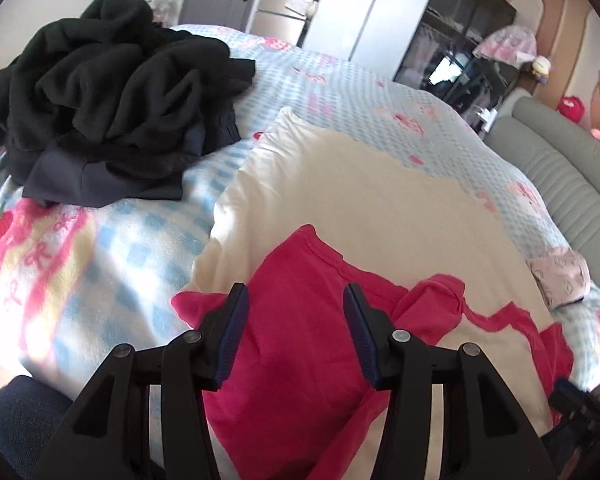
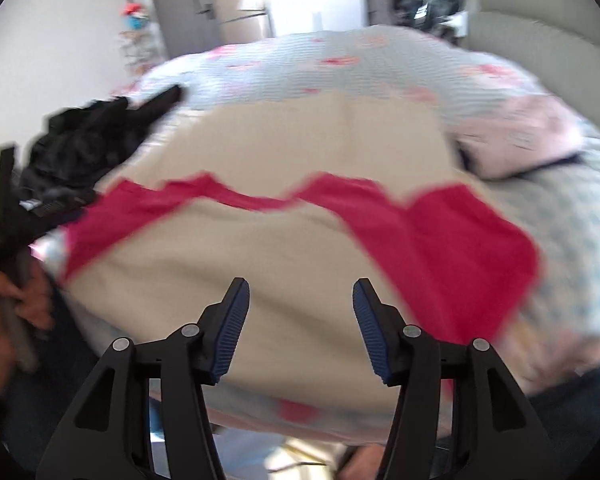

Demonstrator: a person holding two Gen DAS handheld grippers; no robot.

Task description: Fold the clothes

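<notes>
Centrally in the left wrist view, the left tool (image 1: pixel 296 294) hangs over a red garment (image 1: pixel 296 352), its two blue-padded fingers spread apart with nothing between them. The red garment lies crumpled at the lower middle of the frame, on top of a cream cloth (image 1: pixel 340 192) that is spread flat across the bed (image 1: pixel 100 248). A narrow red strip runs off to the lower right along the cream cloth. The bed wears a blue-and-white checked cover with pink cartoon prints. At the upper left sits a heap of black clothes (image 1: pixel 108 80), well apart from the red garment. A small folded pink piece (image 1: pixel 560 280) lies at the right edge, near a grey padded headboard (image 1: pixel 560 160). A white wardrobe and dark shelves fill the top of the frame.

From the right wrist view, which is blurred, the right tool (image 2: pixel 300 294) is likewise open, its fingers wide apart and empty, hovering above the cream cloth (image 2: pixel 280 260). The red garment (image 2: pixel 452 248) stretches in a wavy band across the middle of the frame, widest at the right. The black clothes (image 2: pixel 80 144) sit at the left, and the folded pink piece (image 2: pixel 516 140) at the upper right. At the far left edge a hand (image 2: pixel 8 300) grips the dark frame of the other tool.
</notes>
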